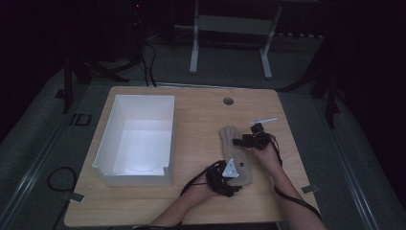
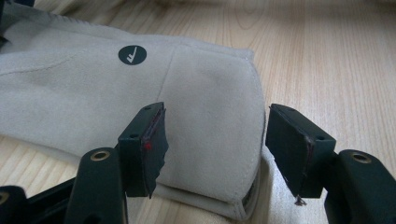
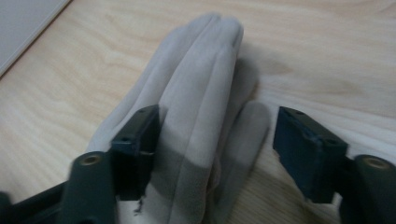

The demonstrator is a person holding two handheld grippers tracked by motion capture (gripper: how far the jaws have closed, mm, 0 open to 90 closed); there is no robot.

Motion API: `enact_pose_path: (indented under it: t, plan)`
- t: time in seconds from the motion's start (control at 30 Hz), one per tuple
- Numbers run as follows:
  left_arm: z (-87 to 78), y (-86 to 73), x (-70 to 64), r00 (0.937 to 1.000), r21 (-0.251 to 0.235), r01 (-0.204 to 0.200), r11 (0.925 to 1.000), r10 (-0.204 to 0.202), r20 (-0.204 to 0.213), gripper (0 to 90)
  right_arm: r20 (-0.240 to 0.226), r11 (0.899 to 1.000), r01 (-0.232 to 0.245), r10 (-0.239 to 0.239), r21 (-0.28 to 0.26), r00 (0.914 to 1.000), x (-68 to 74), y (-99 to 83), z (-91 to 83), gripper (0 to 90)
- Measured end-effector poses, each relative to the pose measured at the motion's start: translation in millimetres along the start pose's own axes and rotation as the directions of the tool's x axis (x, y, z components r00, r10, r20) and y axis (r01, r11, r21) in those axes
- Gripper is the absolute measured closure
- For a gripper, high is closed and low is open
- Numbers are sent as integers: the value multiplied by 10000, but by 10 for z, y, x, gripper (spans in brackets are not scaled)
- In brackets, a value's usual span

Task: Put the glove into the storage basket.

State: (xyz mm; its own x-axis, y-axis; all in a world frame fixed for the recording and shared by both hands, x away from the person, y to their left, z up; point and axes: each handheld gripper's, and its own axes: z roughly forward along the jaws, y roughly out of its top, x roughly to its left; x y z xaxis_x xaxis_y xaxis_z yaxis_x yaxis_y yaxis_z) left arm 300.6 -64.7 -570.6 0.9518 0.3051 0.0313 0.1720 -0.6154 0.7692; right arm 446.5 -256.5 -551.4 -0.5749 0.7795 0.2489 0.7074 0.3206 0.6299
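A beige glove (image 1: 231, 149) lies flat on the wooden table (image 1: 201, 115), fingers pointing away from me. My left gripper (image 1: 233, 174) is at its cuff end. In the left gripper view the left gripper (image 2: 215, 140) is open, its jaws straddling the cuff corner of the glove (image 2: 201, 93), which bears a round dark logo (image 2: 132, 54). My right gripper (image 1: 240, 141) comes in from the right at the finger end. In the right gripper view the right gripper (image 3: 217, 144) is open, with the glove's fingers (image 3: 201, 88) between its jaws.
A large white open box (image 1: 135, 179) stands on the left half of the table; its edge (image 3: 23, 23) shows at the top left of the right gripper view. A thin white stick (image 1: 263, 120) lies beyond the right gripper. A round grommet (image 1: 228, 101) sits near the far edge.
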Motion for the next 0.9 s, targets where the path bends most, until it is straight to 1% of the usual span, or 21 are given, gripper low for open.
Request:
enact_pose_path:
  t: [0.03,0.07,0.1,0.13,0.17,0.27,0.33,0.37,0.4,0.47,0.5,0.53,0.6,0.63,0.67,0.73,0.83,0.87,0.9]
  plan:
    - [7,1,-5,9998,109,-210,9997,210,-43,386,-40,10000,44,-44,59,10000,1,6,9,385]
    - [11,0,-9,9997,91,-226,9997,227,-51,385,-345,9999,-54,59,142,9994,0,12,12,474]
    - [13,-4,-12,9997,65,-228,9997,228,-86,387,-568,9998,-69,79,184,9984,6,16,10,531]
    - [14,-11,-16,9995,49,-285,9996,286,-112,392,-591,9998,88,-77,179,9982,24,18,9,581]
    - [15,-19,-16,9995,27,-287,9996,287,-106,391,-537,9995,264,-254,174,9982,51,23,7,609]
    - [20,-25,-43,9980,91,-519,9986,522,-364,409,-240,9987,474,-470,184,9986,109,31,-5,684]
    - [17,-28,-42,9976,56,-418,9991,420,-550,452,-156,9984,552,-551,100,9984,123,24,-9,707]
    - [10,-32,-34,9968,62,-412,9991,416,-685,495,-144,9989,465,-464,26,9988,126,16,-14,718]
    - [7,-37,-23,9962,47,-349,9994,352,-801,559,-117,9989,460,-460,-37,9989,127,8,-19,724]
    - [-3,-34,1,9948,88,-298,9995,305,-967,652,-116,9992,360,-362,-164,9993,135,-5,-29,748]
    - [-4,-28,16,9945,89,-188,9998,196,-1026,713,-51,9991,361,-363,-239,9993,145,-7,-39,753]
    - [-5,-22,30,9951,117,-110,9999,121,-980,748,-26,9991,341,-342,-268,9994,152,-10,-37,755]
    - [-16,-7,50,9958,190,-27,9998,44,-919,785,-86,9991,221,-225,-364,9997,153,-7,-49,767]
    - [-16,-5,54,9960,136,98,9999,-85,-894,795,-56,9989,282,-284,-380,9996,157,-3,-59,781]
    - [-19,-2,55,9958,96,208,9997,-199,-892,801,-8,9985,237,-238,-500,9997,159,0,-77,797]
    - [-23,8,68,9963,192,337,9992,-321,-794,808,-92,9984,147,-153,-541,9998,155,15,-104,812]
    - [-25,13,86,9972,263,413,9988,-396,-628,808,-181,9992,141,-148,-365,9997,156,42,-113,811]
    - [-24,10,88,9973,247,426,9988,-411,-610,808,-198,9993,246,-252,-296,9995,156,51,-107,810]
    - [-24,4,91,9975,233,430,9988,-416,-579,808,-186,9993,249,-253,-262,9995,158,56,-104,794]
